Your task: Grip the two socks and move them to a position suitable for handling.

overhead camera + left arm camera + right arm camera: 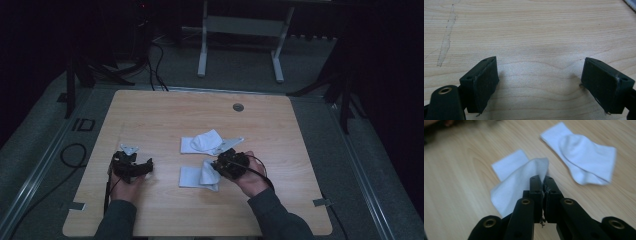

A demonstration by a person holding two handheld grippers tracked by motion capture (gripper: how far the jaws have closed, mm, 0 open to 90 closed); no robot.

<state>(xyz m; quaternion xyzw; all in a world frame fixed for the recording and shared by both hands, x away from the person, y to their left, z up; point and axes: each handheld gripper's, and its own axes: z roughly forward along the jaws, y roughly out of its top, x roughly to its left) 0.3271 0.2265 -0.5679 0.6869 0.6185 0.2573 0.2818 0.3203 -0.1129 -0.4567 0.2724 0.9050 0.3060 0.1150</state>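
My right gripper is pinched tight on the near sock, lifting its edge at frame centre; the far sock lies flat at upper right. My left gripper gapes wide over bare table, holding nothing

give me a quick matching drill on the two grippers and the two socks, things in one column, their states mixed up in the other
Things:
1. left gripper
2. right gripper
3. nearer white sock
4. farther white sock

States:
A. lying free on the wooden table
B. jaws wide apart over bare wood
C. jaws shut on cloth
D. pinched at one end, partly lifted

Pairs: 1-B, 2-C, 3-D, 4-A
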